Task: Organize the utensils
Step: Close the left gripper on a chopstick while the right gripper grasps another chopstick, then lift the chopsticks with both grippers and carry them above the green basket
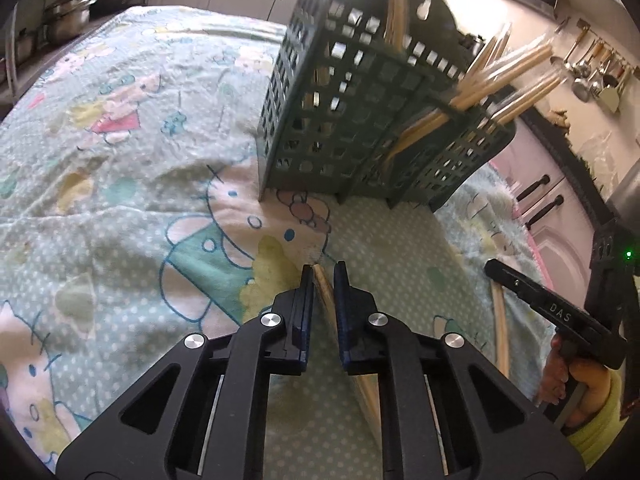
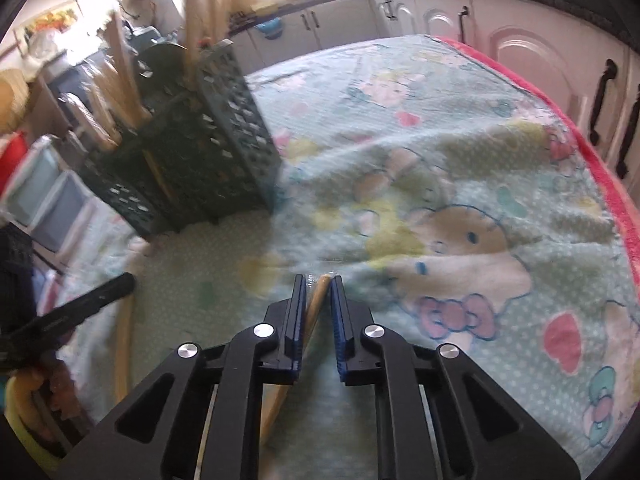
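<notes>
1. The left gripper (image 1: 324,276) has its jaws drawn narrow on a wooden chopstick (image 1: 326,300) that runs between the blue pads.
2. The right gripper (image 2: 318,286) is likewise closed in on a second chopstick (image 2: 316,304), its tip showing between the pads.
3. Both chopsticks lie low over a cartoon-print blanket (image 1: 120,160).
4. A dark green rack (image 1: 360,120) stands on the blanket ahead of both grippers, well apart from them.
5. More chopsticks (image 1: 500,76) stick up out of its compartments, leaning outward.
6. In the left view, the right gripper appears at the right edge, held by a hand (image 1: 576,388) in a yellow sleeve.
</notes>
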